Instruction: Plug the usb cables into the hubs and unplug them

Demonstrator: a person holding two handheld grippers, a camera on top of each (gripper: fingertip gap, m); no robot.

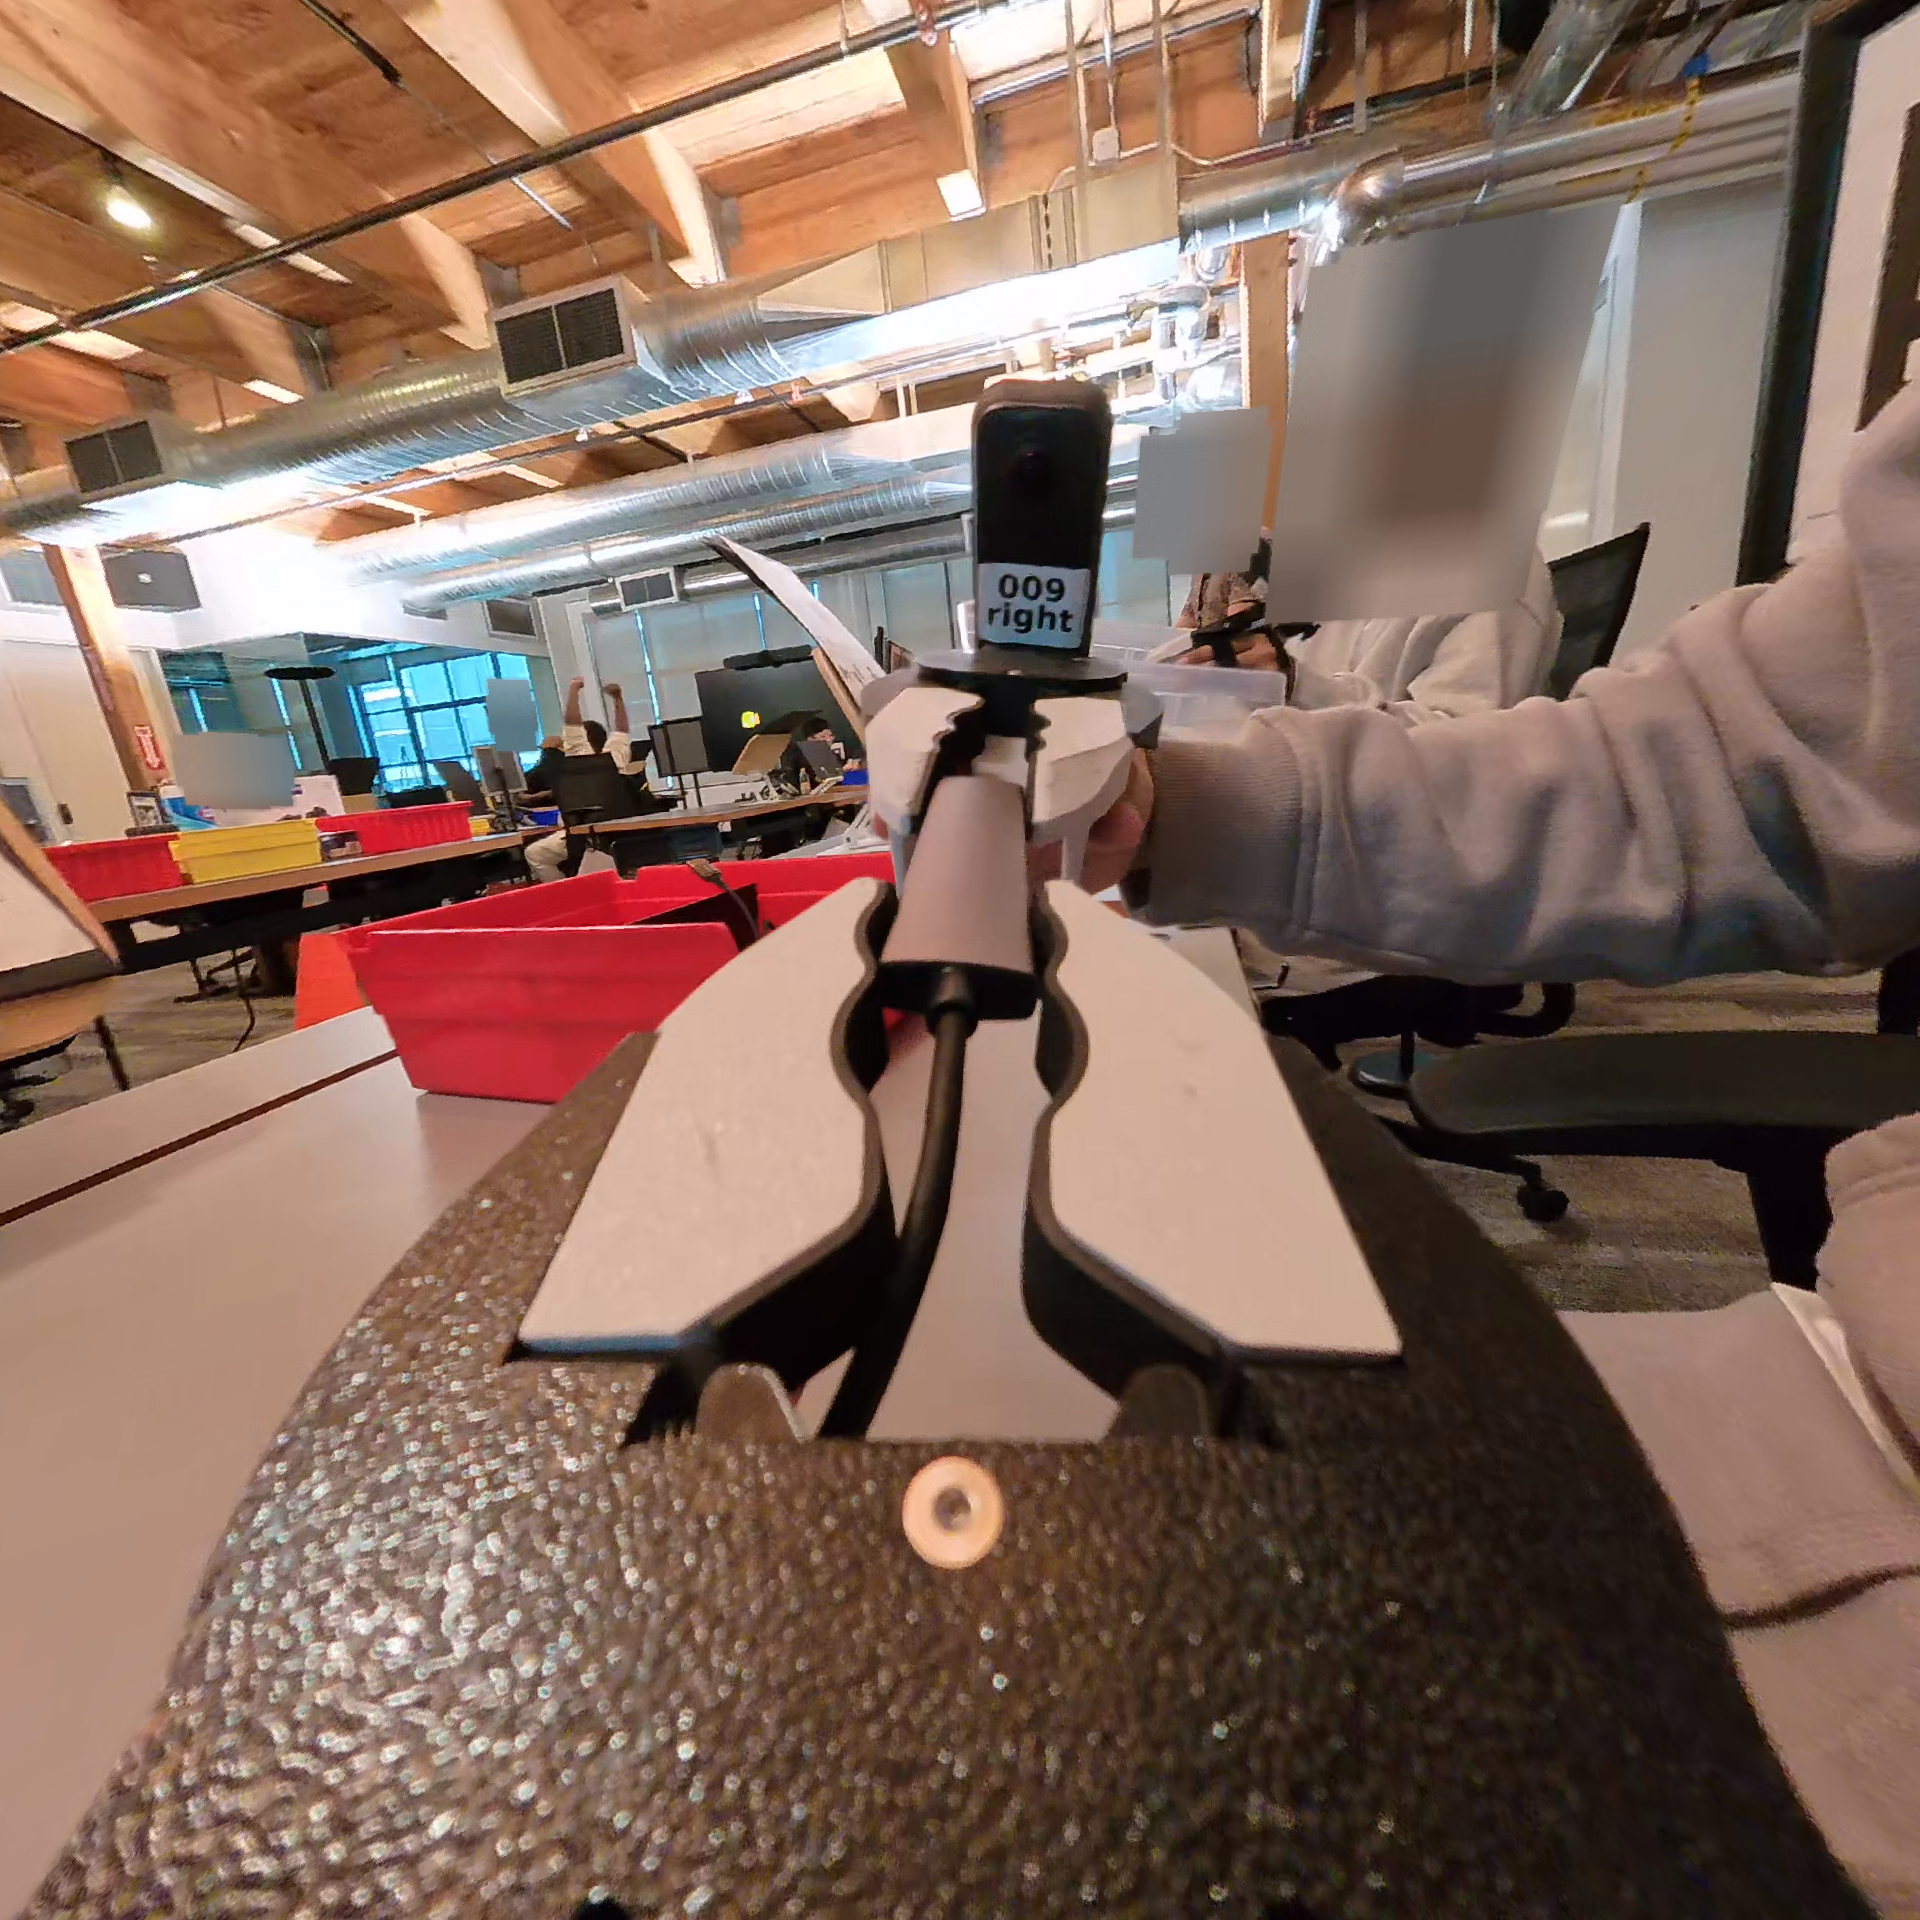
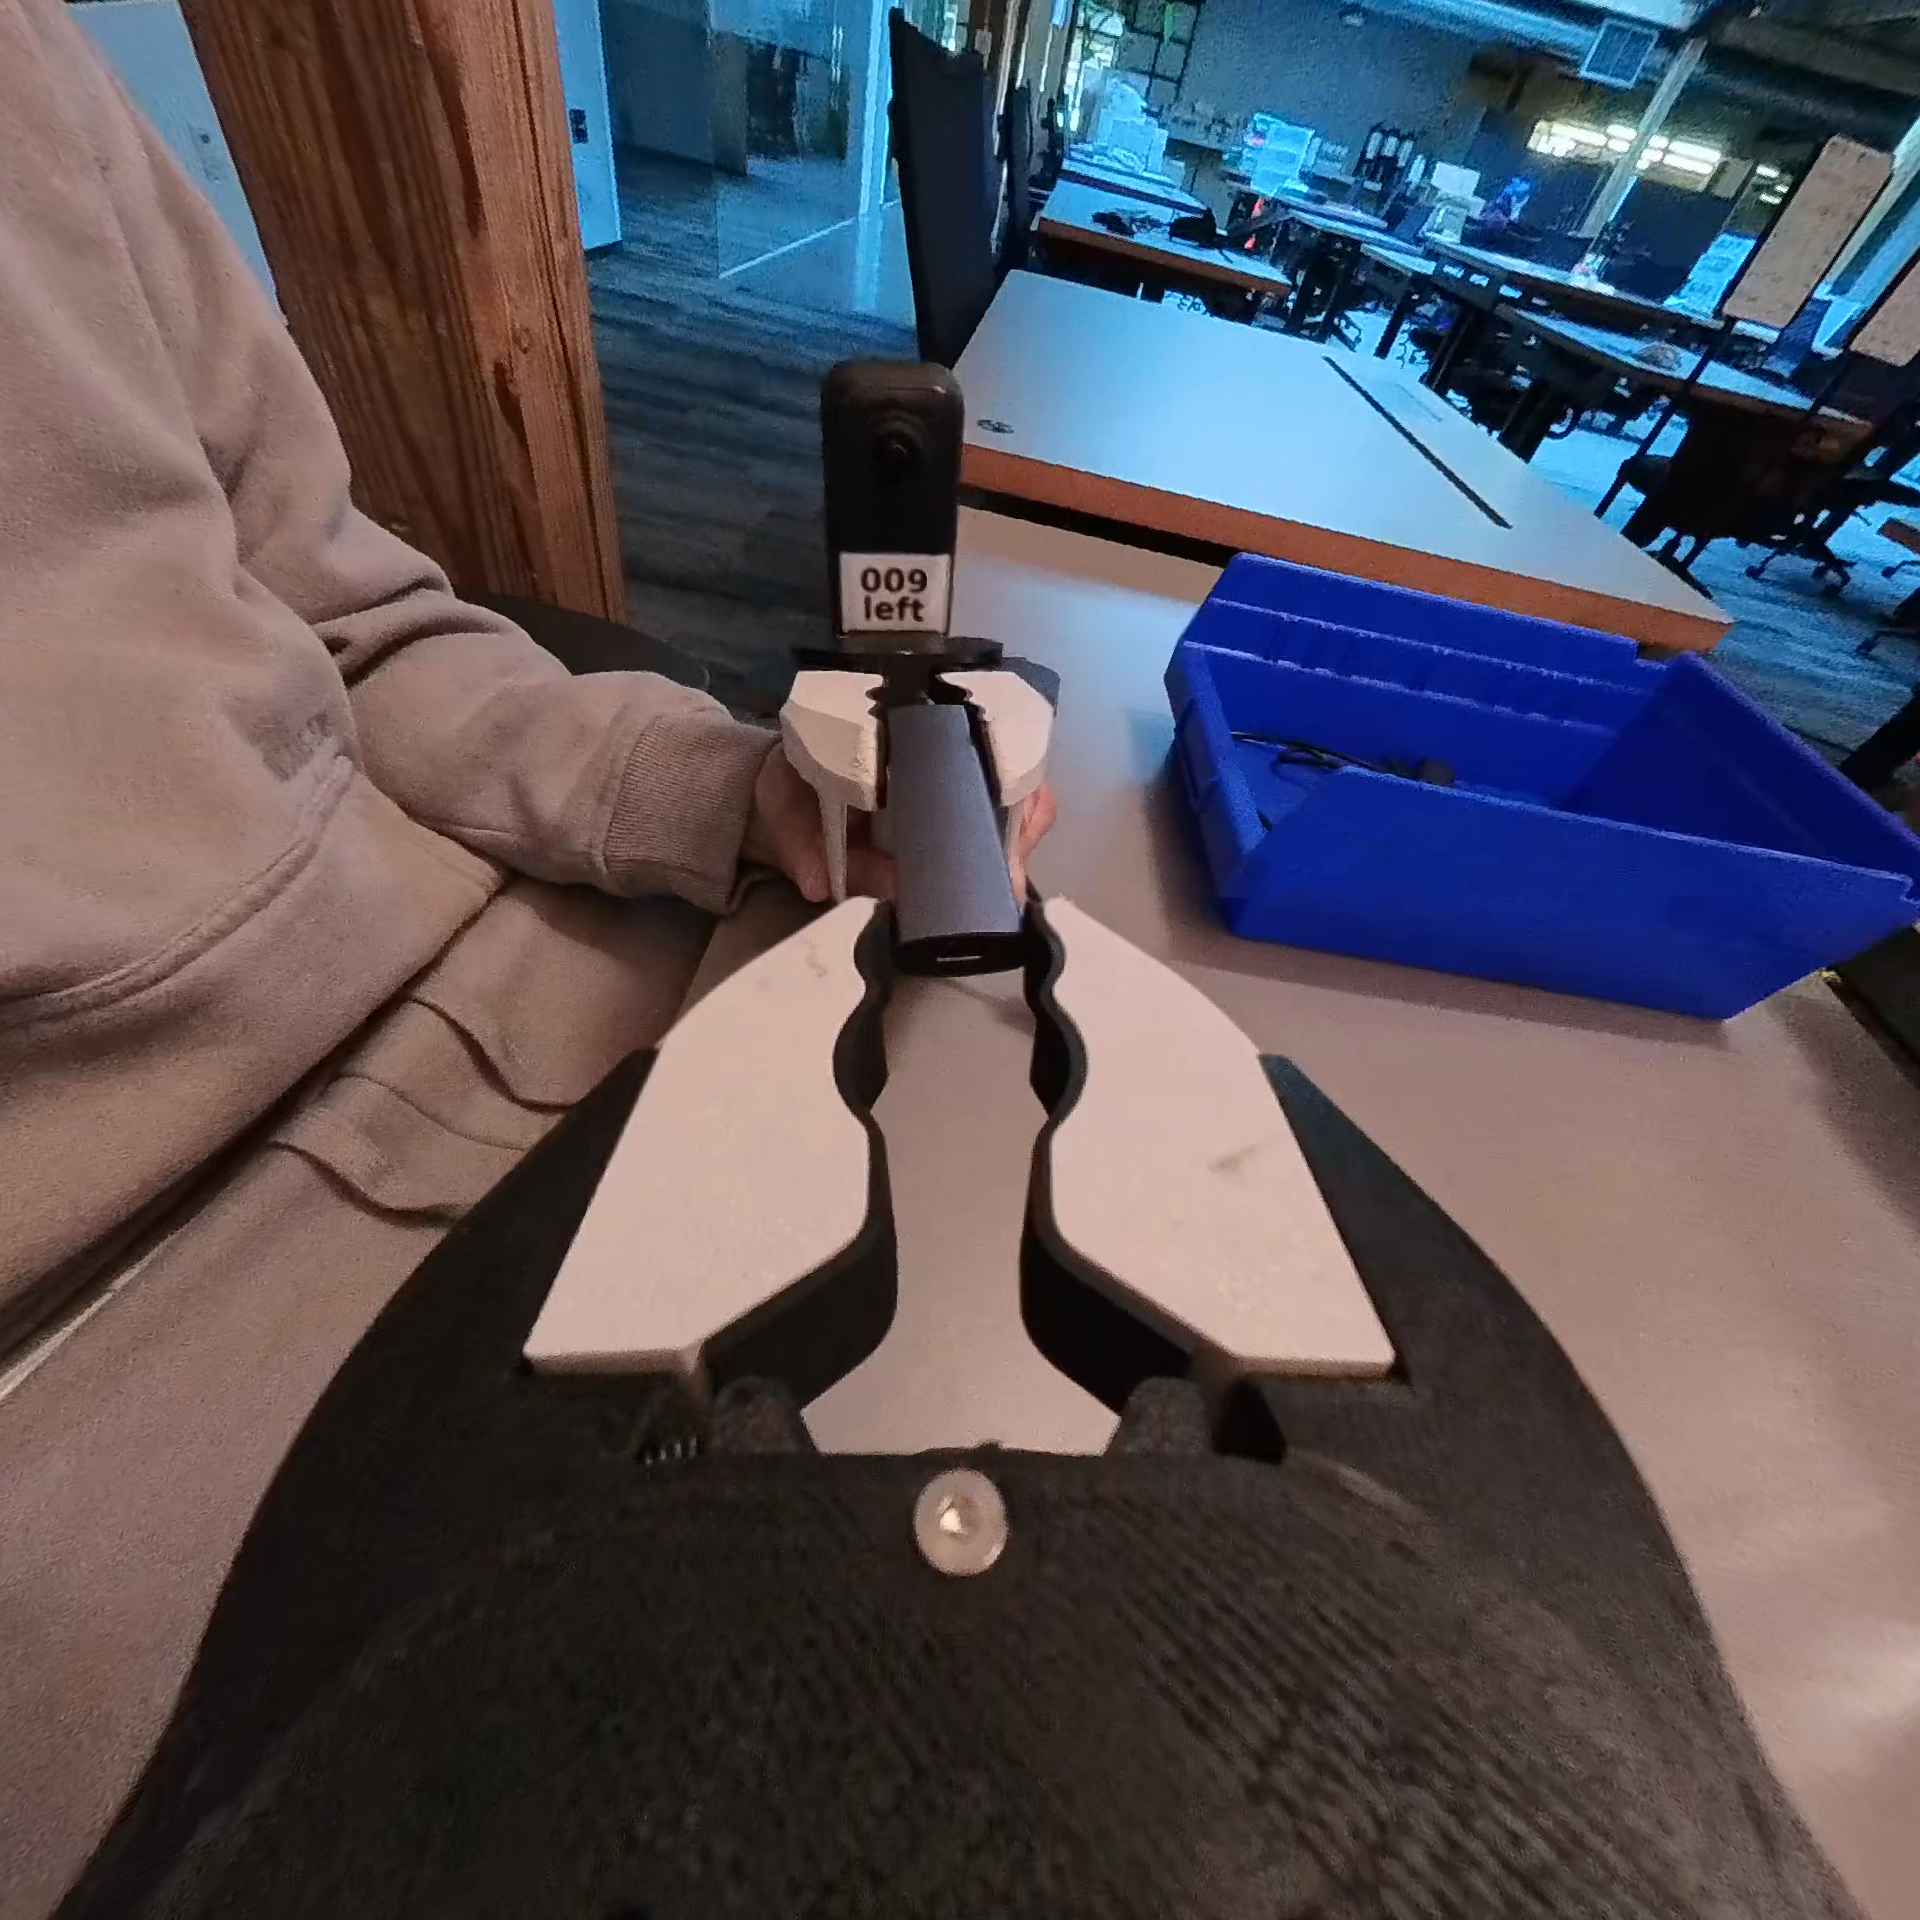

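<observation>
A grey USB hub (image 1: 961, 873) is held level above the table between both grippers, one at each end. My left gripper (image 1: 956, 940) is shut on the end where a black cable (image 1: 935, 1122) leaves the hub and runs back under the fingers. My right gripper (image 2: 956, 935) is shut on the other end of the hub (image 2: 940, 821), whose end face shows a slot. The right gripper also shows far off in the left wrist view (image 1: 977, 769), and the left gripper in the right wrist view (image 2: 925, 727).
A red bin (image 1: 540, 987) stands on the grey table (image 1: 208, 1299) beyond the left gripper. A blue bin (image 2: 1558, 831) with a black cable (image 2: 1340, 758) in it stands to the right of the hub. A person's sleeve (image 1: 1507, 810) and a black chair (image 1: 1621, 1091) are close by. My hands' fingertips stand some 5 cm from each other.
</observation>
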